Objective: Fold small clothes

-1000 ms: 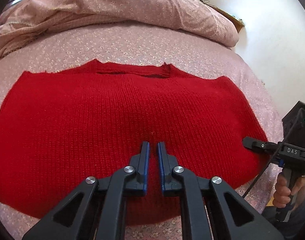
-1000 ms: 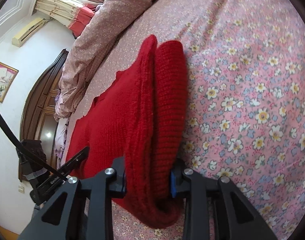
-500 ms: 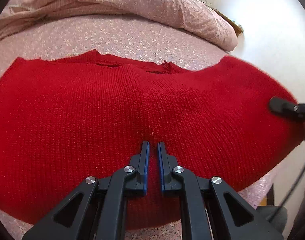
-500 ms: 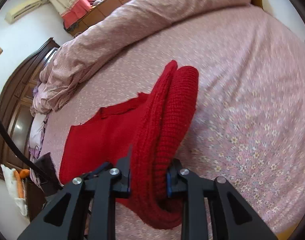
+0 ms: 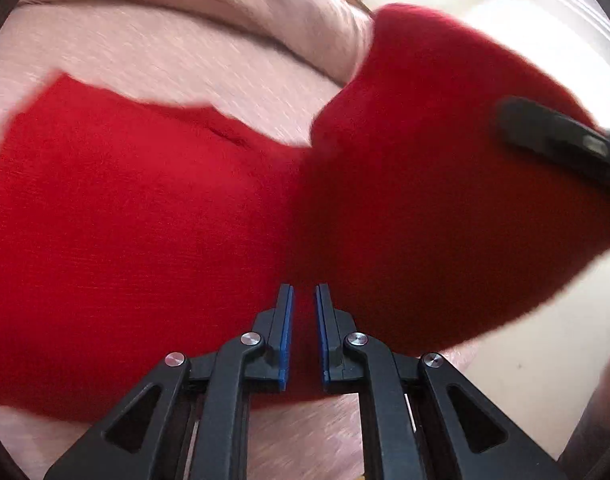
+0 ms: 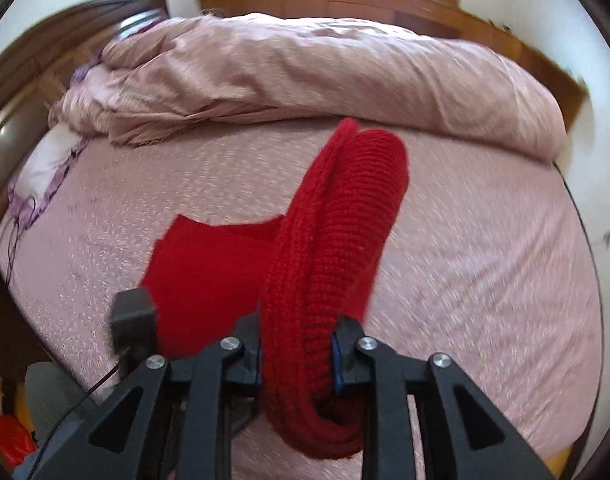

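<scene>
1. While the bed (image 6: 485, 240) fills both views, only the right wrist view shows the bunched quilt (image 6: 305, 68) whole.
2. Red sweater (image 5: 125, 220): left half flat on bed, right side lifted and folding over.
3. Right hand-held gripper (image 6: 297, 354) angled down, clamped on bunched knit edge.
4. Left hand-held gripper (image 5: 303, 332) nearly closed over the hem; grip unclear.

1 red sweater (image 6: 337, 264), 2 grippers (image 5: 303, 328)

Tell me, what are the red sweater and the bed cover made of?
The red sweater looks like thick knitted yarn, maybe wool: rows of chunky ribbed stitches show where the right gripper pinches it. The bed cover looks like thin woven cloth, perhaps cotton: flat and matte, with a tiny flower print.
</scene>
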Tool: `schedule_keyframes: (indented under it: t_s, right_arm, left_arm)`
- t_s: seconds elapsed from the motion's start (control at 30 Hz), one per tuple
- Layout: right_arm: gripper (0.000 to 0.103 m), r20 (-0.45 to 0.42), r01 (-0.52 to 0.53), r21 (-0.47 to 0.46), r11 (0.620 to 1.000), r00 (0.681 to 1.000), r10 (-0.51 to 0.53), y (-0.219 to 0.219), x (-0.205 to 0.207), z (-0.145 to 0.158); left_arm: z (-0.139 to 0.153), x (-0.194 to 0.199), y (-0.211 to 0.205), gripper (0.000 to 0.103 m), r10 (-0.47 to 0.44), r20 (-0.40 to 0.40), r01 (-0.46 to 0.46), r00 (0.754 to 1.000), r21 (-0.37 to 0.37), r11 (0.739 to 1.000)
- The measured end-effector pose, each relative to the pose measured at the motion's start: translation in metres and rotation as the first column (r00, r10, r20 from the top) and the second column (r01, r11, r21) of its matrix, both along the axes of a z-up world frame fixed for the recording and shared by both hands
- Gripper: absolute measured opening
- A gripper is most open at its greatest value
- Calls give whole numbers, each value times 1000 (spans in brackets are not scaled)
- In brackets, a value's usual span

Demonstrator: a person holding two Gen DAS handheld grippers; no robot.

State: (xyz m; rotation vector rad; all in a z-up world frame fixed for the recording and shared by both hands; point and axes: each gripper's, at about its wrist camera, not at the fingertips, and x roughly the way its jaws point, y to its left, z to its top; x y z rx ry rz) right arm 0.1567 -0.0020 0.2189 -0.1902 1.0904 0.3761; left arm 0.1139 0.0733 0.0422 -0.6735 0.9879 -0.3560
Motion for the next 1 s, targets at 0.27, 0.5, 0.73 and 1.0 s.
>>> schedule_keyframes:
  t_s: [0.27, 0.5, 0.73, 1.0]
  right_arm:
    - [23, -16, -146, -73, 987, 989, 145, 133, -21, -42]
    - [24, 10, -224, -87, 971, 974, 226, 168, -62, -109]
    - [67, -42, -240, 389, 890, 960, 278, 124, -50, -74]
    - [71, 66, -232, 490, 840, 971, 230, 50, -65, -43]
  left_arm:
    - [-19, -44, 144, 9, 198, -86, -197, 977, 17, 980]
    - [-39, -56, 158, 15, 256, -142, -256, 956, 18, 967]
    - [-25, -69, 156, 17, 272, -113, -272, 956, 15, 962]
    - [-13, -111, 183, 29, 332, -41, -334, 942, -129, 934]
